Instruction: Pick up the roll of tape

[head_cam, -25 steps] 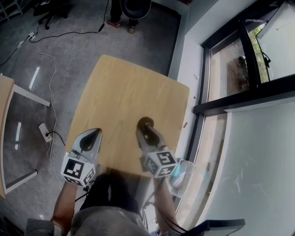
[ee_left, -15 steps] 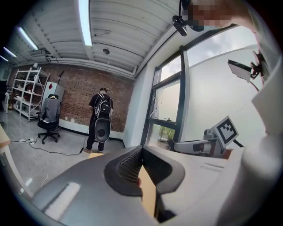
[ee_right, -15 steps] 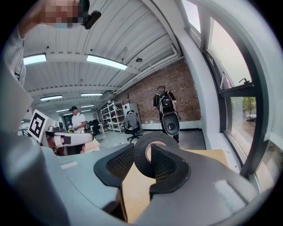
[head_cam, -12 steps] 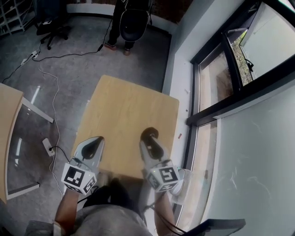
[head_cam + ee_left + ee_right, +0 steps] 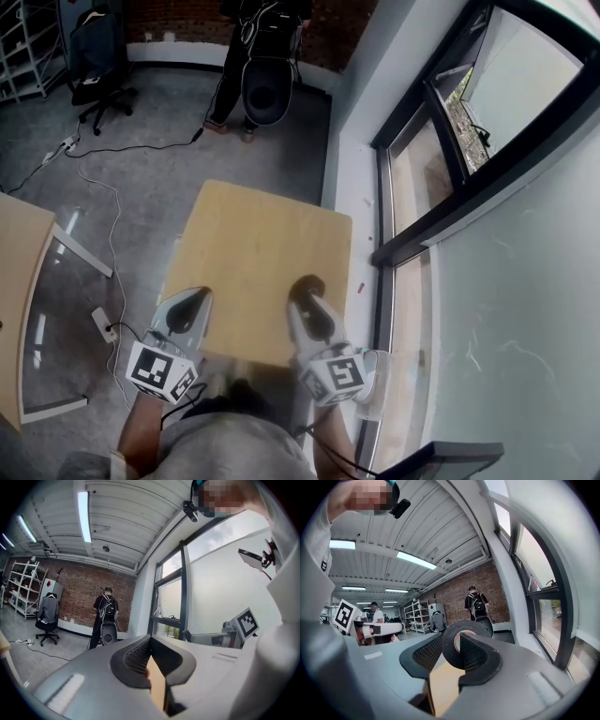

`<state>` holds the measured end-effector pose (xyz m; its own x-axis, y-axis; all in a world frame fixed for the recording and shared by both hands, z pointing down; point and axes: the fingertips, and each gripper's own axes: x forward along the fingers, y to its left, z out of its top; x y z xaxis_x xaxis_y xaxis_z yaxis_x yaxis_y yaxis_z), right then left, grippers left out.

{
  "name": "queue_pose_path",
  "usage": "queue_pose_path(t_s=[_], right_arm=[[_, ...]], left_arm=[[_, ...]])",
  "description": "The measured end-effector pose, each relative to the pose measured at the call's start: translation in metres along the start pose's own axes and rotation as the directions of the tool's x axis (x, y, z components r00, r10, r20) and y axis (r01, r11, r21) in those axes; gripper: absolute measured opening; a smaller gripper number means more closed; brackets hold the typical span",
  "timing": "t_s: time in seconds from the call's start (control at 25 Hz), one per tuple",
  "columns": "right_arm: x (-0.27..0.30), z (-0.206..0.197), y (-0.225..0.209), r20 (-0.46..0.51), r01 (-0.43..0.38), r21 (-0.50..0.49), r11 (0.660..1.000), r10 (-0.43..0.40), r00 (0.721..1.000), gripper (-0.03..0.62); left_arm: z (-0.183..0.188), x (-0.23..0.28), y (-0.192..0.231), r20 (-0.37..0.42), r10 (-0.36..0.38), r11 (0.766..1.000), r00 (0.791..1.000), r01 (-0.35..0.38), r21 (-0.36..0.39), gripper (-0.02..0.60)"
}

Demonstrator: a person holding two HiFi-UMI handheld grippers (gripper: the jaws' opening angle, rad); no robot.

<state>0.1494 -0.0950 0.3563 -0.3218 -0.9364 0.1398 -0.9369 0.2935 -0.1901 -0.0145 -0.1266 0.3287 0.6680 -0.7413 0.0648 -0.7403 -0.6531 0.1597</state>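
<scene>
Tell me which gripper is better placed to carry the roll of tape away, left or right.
Right. The right gripper is clamped on the black roll of tape, which stands upright between its jaws. The left gripper is shut and empty, so it would need a handover.

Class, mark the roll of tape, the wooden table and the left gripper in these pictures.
roll of tape [image 5: 449,653], right gripper view, on its black side face beside the core hole.
wooden table [image 5: 262,248], head view, on the bare middle of its top.
left gripper [image 5: 193,297], head view, between its fingertips.
</scene>
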Motion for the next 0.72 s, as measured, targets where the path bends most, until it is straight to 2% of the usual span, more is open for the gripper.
queue_pose_path(t_s=[0.72], right_arm=[[-0.033, 0.020, 0.024, 0.058, 0.023, 0.018, 1.000, -0.024, 0.998, 0.133]], left_arm=[[0.016, -0.022, -0.015, 0.042, -0.037, 0.999, 0.998, 0.036, 0.016, 0.000]])
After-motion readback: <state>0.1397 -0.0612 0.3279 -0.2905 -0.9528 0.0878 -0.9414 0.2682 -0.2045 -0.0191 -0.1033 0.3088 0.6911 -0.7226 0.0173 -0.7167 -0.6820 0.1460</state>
